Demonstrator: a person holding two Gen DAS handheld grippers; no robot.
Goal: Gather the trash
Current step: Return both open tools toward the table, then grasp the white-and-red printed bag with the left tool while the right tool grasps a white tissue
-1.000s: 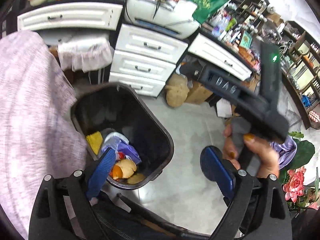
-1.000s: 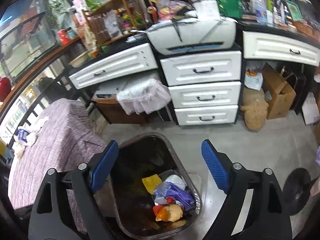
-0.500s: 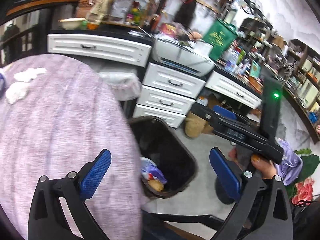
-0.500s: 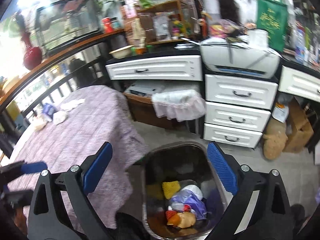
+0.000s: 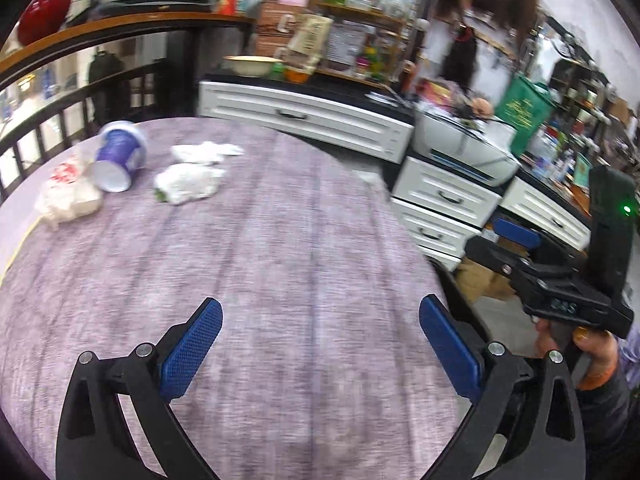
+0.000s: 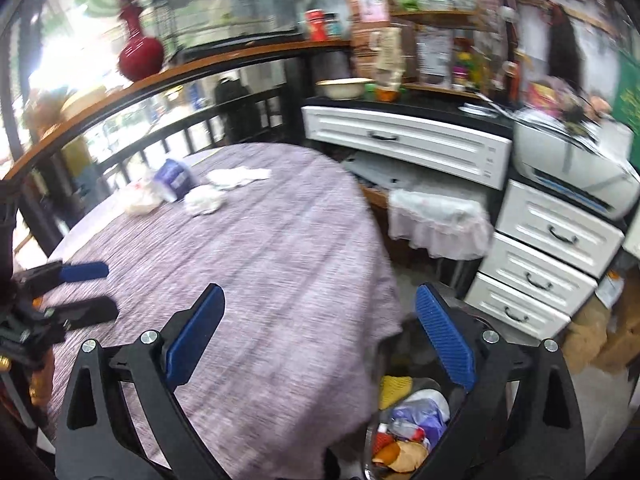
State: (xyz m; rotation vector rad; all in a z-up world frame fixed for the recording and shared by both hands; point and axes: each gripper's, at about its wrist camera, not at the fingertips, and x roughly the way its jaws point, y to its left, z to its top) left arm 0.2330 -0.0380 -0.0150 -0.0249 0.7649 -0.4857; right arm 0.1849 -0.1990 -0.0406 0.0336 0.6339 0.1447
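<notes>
Left tongs (image 5: 320,344) and right tongs (image 6: 320,342) both spread wide, empty, over the near desk (image 5: 300,240) edge. Trash bin (image 6: 404,436) beside the desk already holds wrappers and peel. Remaining at far side: tipped purple cup (image 5: 118,156), two crumpled tissues (image 5: 186,184), plastic bag (image 5: 66,196).
</notes>
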